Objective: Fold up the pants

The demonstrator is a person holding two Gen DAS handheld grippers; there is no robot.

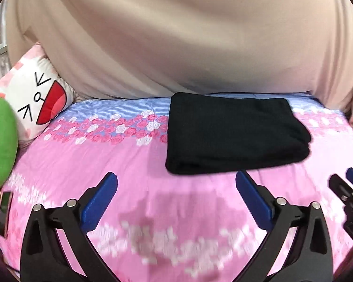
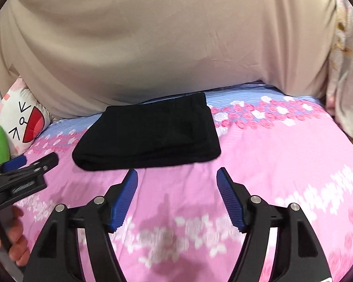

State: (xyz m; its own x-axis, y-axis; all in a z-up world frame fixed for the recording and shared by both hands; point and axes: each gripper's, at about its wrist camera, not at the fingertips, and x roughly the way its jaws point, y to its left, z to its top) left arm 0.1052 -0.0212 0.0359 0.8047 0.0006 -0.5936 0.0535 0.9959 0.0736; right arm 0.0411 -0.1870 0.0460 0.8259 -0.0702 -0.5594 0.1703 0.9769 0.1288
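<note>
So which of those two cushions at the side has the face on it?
The white cushion, propped against the beige cloth. It has black squinting eyes and a wide red mouth. The green cushion beside it sits nearer the camera and shows no face.

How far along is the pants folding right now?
Done, it appears: the black pants lie on the pink floral bedsheet as a compact stacked rectangle with layered edges. In hand: nothing; the left hand-held gripper and the right hand-held gripper are both open and short of the fabric. Left: little that shows, perhaps squaring up the slightly uneven right edge.
</note>
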